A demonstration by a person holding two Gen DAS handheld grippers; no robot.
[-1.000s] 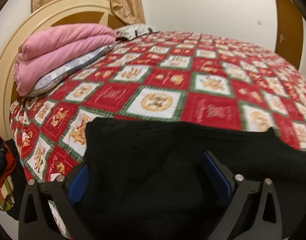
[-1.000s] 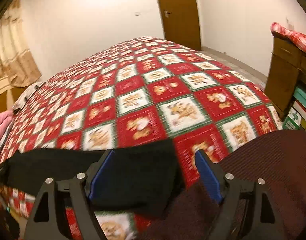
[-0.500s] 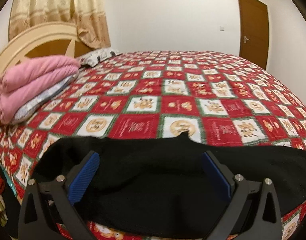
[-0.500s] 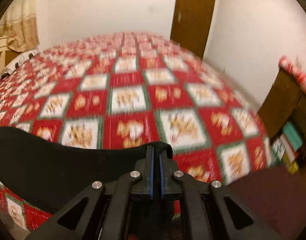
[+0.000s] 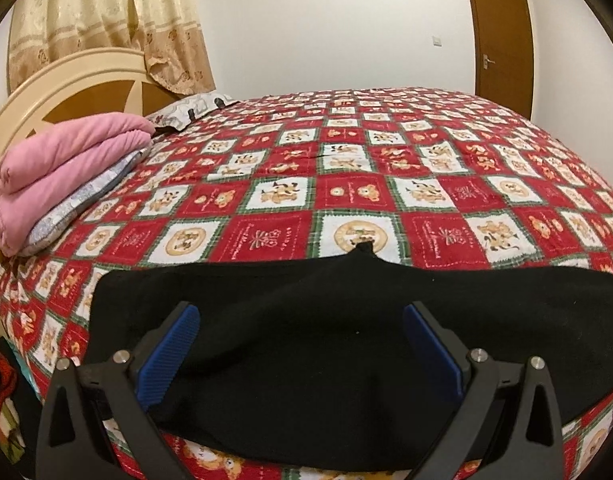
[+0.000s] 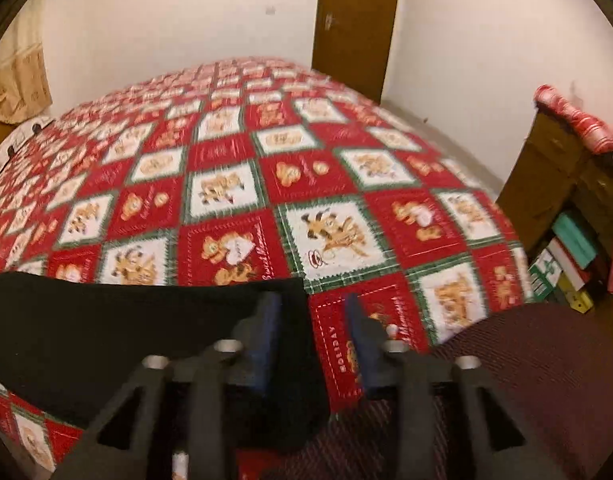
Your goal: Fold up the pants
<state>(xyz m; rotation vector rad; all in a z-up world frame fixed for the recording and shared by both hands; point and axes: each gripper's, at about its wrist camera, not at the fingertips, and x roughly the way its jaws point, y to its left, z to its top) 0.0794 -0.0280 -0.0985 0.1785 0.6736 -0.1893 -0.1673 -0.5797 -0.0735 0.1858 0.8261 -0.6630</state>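
The black pants (image 5: 306, 320) lie flat along the near edge of the bed, on the red patterned quilt (image 5: 346, 184). My left gripper (image 5: 300, 314) is open, its blue pads wide apart just above the pants. In the right wrist view the pants (image 6: 106, 320) stretch to the left and end at a corner by my right gripper (image 6: 312, 306). The right gripper is partly open, a gap between its blue pads, and holds nothing. Its left finger (image 6: 266, 332) is over the pants' end.
A folded pink blanket (image 5: 62, 172) and pillow sit at the headboard on the left. A dark maroon cloth (image 6: 506, 380) lies at the bed's near right corner. A wooden shelf (image 6: 566, 200) with boxes stands to the right. A door (image 6: 354, 20) is beyond the bed.
The right gripper was shut on the end of the pants half a second ago; now it has opened and let go. The left gripper stayed open and steadied over the pants.
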